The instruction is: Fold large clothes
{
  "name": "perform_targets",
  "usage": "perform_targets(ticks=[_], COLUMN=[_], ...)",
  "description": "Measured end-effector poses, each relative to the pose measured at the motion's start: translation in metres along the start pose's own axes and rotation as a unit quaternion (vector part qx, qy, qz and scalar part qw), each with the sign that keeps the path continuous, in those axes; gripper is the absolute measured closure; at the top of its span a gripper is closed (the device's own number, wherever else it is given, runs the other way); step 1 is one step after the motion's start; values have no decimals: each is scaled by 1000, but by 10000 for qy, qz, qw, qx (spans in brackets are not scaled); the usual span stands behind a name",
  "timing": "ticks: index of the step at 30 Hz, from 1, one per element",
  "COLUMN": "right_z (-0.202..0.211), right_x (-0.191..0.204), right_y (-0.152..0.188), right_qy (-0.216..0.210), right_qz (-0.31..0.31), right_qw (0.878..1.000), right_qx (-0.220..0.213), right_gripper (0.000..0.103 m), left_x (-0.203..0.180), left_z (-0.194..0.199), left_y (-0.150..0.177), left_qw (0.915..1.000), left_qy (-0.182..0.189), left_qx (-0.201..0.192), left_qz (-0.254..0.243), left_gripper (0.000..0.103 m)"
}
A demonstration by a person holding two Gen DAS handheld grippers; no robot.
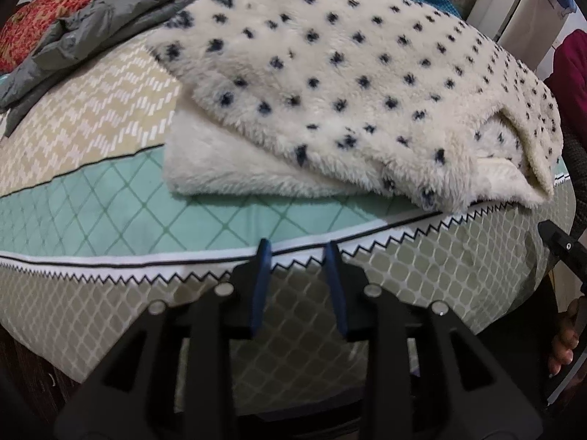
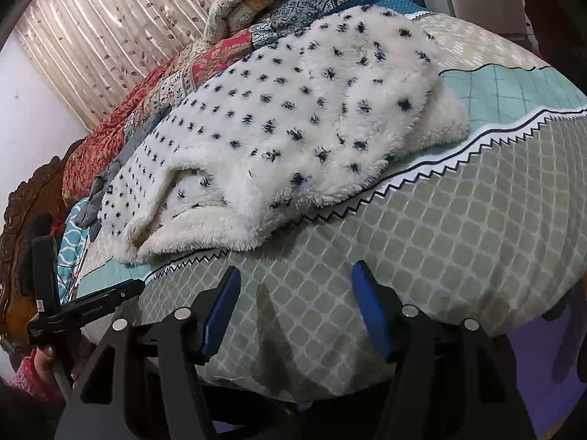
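A bed (image 1: 91, 220) fills both views, its cover patterned in bands: beige chevrons toward the middle, a mint band of diamonds, a white strip edged with a black zigzag, and a sage lattice that drapes over the near edge. Behind the bed, in the right wrist view, hangs a pleated curtain (image 2: 99, 36) printed with leaves, and a carved wooden headboard (image 2: 33, 198) stands at the left end. A red patterned quilt (image 2: 110, 124) lies bunched along the far side of the bed, with a blue-and-white printed cloth (image 2: 293, 3) heaped beyond it. In the left wrist view a grey garment (image 1: 91, 33) lies crumpled at the far left corner. The fleece (image 1: 348, 84), cream with dark spots, lies folded on the bed near the near edge, its lower border reaching the zigzag strip; a plain cream layer shows underneath at one end, and a corner is turned over at the other. The right gripper (image 2: 293, 297) hovers over the sage lattice at the near edge, its blue pads (image 2: 220, 315) well apart with nothing between them. The left gripper (image 1: 298, 275) hangs just short of the zigzag strip, jaws a narrow gap apart and empty, clear of the fleece. A hand (image 1: 565, 341) shows at the right border of the left wrist view.
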State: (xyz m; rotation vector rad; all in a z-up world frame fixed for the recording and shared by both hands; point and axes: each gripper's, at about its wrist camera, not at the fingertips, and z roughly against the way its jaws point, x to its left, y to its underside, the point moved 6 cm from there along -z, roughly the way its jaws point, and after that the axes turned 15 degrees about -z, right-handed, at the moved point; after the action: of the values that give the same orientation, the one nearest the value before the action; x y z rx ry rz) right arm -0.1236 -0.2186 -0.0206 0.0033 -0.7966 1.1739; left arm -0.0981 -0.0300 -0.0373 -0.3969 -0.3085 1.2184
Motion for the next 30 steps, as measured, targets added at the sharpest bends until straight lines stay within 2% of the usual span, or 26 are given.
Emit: perform_targets(ticks=[13, 17, 30], right_z=[-9, -10, -12], right_x=[4, 4, 6], right_y=[-3, -3, -2], right_qy=[-75, -77, -72], right_qz=[76, 98, 110], right_qw=[9999, 9999, 9999], right_qx=[31, 53, 60], right_gripper=[26, 25, 22], left_x=[1, 5, 7], left_z=[-1, -3, -4], left_y=[1, 1, 1], left_qw=[10000, 9998, 9998], left_qy=[-65, -178, -176], left_qx=[6, 42, 26], left_qz=[-59, -5, 27], left_gripper=[69, 57, 55])
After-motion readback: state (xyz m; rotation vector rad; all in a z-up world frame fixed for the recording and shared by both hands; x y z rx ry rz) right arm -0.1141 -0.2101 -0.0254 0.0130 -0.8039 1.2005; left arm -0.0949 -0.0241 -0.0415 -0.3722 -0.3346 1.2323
